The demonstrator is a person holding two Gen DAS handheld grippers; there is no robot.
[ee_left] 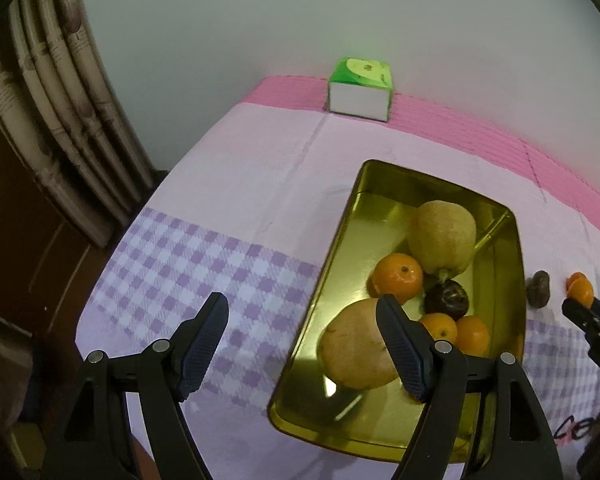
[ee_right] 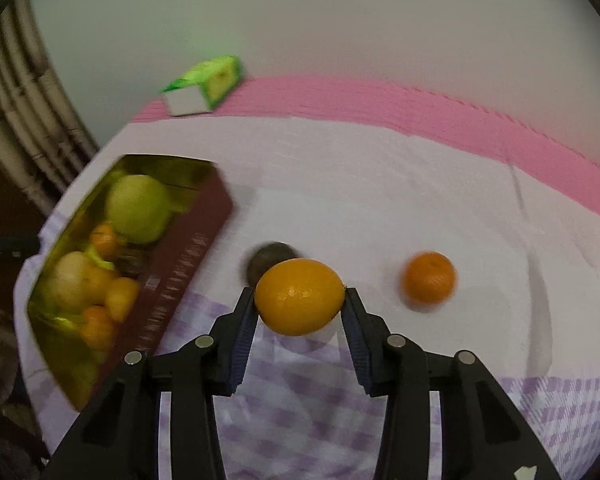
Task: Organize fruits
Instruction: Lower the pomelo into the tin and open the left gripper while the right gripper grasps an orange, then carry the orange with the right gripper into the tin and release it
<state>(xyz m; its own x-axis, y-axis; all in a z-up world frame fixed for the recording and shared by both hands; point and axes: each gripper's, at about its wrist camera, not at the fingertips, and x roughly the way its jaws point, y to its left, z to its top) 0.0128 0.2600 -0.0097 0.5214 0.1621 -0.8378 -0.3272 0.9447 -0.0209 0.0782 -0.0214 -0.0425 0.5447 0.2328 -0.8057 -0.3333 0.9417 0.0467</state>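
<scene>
1. Pale wall is seen behind a table covered by a cloth [ee_right: 380, 184] that is white in the middle, pink at the far edge and purple-checked at the near edge; a green and white carton [ee_left: 359, 90] stands on the pink strip, beyond the far end of the tin.
2. As landmark, a gold-lined tin [ee_left: 332, 264] with dark red outer walls is taken. Inside it two pears [ee_left: 444, 236] are seen, one at the far end and one at the near end, with several small oranges [ee_left: 398, 276] and one dark fruit [ee_left: 446, 300] between them.
3. By the right gripper [ee_right: 300, 300] an orange fruit [ee_right: 300, 296] is pinched between both pads; the jaws are narrowed to the fruit's width and it is held clear of the cloth, to the right of the tin.
4. The left gripper [ee_left: 304, 344] is held wide open and empty, over the tin's left wall at the near end, with one finger above the near pear.
5. Outside the tin, two fruits are left on the cloth: a dark one [ee_right: 268, 264] just to its right, partly hidden behind the held fruit, and a small orange [ee_right: 430, 282] farther right.
6. The step in hand is judged to be the carrying of a picked fruit to the tin; most fruit is already gathered.
7. For the next move, the held fruit must be taken left over the tin's right wall and lowered onto free gold floor before the jaws are parted, since a drop onto the piled fruit could set it rolling. The left gripper would be better kept out of that path.
</scene>
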